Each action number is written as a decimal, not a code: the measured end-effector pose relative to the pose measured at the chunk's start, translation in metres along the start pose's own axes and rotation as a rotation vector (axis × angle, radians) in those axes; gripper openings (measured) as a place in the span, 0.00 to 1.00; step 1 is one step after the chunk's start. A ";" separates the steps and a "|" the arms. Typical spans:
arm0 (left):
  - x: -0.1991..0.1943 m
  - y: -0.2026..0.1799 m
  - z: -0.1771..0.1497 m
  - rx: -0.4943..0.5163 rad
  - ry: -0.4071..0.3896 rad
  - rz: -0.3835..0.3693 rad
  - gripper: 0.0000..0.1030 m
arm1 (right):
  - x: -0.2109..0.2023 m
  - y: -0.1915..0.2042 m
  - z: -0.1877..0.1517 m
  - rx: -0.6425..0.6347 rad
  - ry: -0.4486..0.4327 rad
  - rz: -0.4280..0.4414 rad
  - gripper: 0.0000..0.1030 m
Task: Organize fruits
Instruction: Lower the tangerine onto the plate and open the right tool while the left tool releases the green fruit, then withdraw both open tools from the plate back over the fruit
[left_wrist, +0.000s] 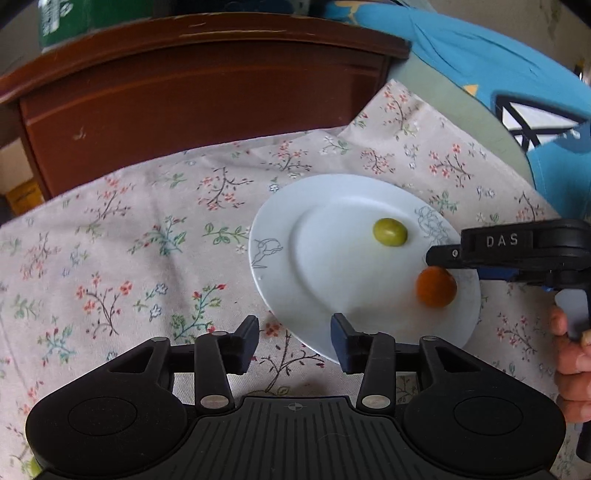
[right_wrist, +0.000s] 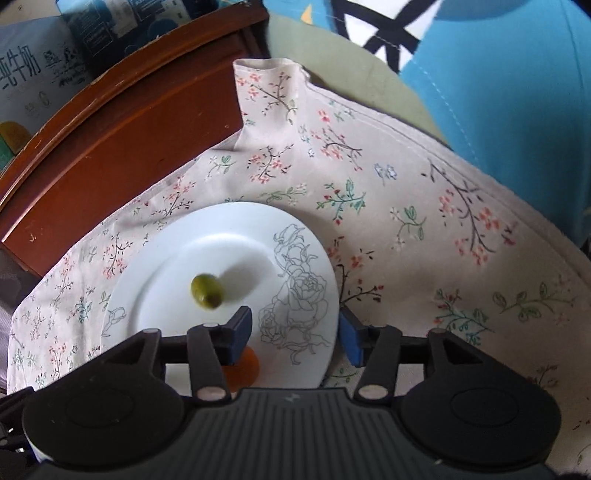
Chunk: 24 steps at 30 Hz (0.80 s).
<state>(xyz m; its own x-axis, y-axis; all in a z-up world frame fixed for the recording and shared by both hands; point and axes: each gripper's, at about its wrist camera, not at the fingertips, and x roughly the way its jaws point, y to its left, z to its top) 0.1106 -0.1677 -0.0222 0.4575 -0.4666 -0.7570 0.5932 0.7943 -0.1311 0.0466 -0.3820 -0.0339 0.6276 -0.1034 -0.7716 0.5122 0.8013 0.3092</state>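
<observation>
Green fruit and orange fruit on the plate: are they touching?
Apart. The left wrist view shows bare white plate between the green fruit and the orange fruit, which sits nearer the rim under the right gripper.

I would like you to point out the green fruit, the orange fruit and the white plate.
green fruit (left_wrist: 390, 231), left wrist view, middle of its top surface.
orange fruit (left_wrist: 436, 288), left wrist view, centre of its visible round side.
white plate (right_wrist: 155, 295), right wrist view, bare part left of the green fruit.
</observation>
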 end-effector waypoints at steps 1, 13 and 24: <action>0.000 0.004 -0.001 -0.014 0.001 0.002 0.46 | 0.000 0.001 -0.001 -0.010 -0.002 -0.001 0.52; -0.014 0.028 -0.007 -0.058 0.009 0.057 0.49 | 0.001 0.022 -0.012 -0.079 0.020 0.053 0.52; -0.045 0.042 -0.015 -0.084 -0.015 0.087 0.49 | -0.007 0.033 -0.022 -0.110 0.035 0.076 0.52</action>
<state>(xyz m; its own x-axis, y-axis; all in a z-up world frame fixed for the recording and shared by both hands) 0.1048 -0.1077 -0.0030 0.5155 -0.3996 -0.7580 0.4933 0.8617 -0.1188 0.0464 -0.3418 -0.0305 0.6400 -0.0210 -0.7681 0.3957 0.8659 0.3060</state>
